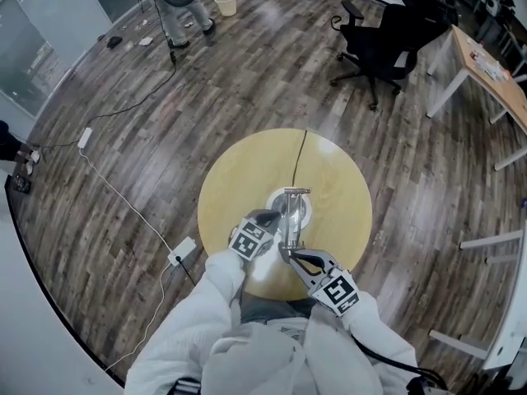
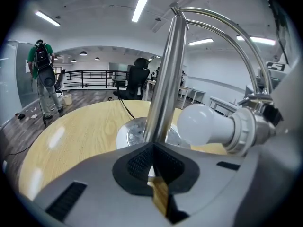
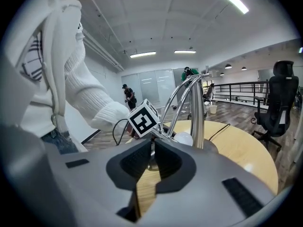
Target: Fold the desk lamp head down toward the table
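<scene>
Standing in the middle of the head view, the desk lamp (image 1: 290,211) sits on a round yellow table (image 1: 230,179). It has a shiny silver pole (image 2: 163,79), two thin bent rods (image 2: 203,12) and a white bulb (image 2: 203,124) lying sideways, low by the base. The right gripper (image 3: 152,141) pinches thin metal at the lamp's head end. The left gripper (image 2: 154,144) has its jaws pressed together, tips right at the pole. Its cube (image 3: 143,118) shows a black-and-white square pattern.
</scene>
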`<state>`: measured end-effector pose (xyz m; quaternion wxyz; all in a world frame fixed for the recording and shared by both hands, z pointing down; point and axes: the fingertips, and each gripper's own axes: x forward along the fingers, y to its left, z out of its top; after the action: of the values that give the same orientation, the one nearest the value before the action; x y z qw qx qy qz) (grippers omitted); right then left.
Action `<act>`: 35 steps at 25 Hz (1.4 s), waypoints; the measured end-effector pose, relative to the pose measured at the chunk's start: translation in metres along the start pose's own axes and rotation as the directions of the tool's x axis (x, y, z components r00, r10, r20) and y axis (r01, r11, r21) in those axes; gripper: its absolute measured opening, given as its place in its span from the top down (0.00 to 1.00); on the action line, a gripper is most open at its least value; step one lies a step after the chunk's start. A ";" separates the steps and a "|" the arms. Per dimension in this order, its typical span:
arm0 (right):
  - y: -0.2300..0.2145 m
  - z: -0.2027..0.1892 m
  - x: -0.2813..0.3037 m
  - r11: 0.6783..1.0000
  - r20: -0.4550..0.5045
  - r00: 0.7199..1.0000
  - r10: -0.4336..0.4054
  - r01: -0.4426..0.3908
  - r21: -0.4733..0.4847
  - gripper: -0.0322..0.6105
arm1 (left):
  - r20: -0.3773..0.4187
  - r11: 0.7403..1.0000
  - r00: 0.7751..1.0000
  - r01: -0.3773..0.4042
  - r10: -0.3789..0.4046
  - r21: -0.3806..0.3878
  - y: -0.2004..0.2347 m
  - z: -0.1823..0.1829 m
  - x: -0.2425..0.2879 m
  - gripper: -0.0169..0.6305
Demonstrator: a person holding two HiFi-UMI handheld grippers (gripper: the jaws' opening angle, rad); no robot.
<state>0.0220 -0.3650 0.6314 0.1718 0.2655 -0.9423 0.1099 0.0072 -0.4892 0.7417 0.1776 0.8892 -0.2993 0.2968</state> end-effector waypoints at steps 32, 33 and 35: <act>-0.018 -0.016 -0.027 0.981 -0.015 0.996 -0.084 0.086 0.175 0.91 | 0.043 0.977 0.990 -0.124 0.133 -0.173 0.013 -0.007 -0.029 0.98; -0.024 -0.015 -0.034 0.972 -0.005 0.993 -0.116 0.115 0.203 0.91 | 0.059 0.971 0.986 -0.140 0.154 -0.192 0.012 -0.009 -0.041 0.98; -0.039 -0.011 -0.048 0.948 0.007 0.979 -0.203 0.195 0.253 0.91 | 0.113 0.963 0.977 -0.152 0.181 -0.222 0.001 -0.008 -0.069 0.98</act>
<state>0.0842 -0.3717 0.6276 0.1317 0.3804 -0.8920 0.2058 -0.0410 -0.4565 0.7044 0.2255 0.8546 -0.4141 0.2175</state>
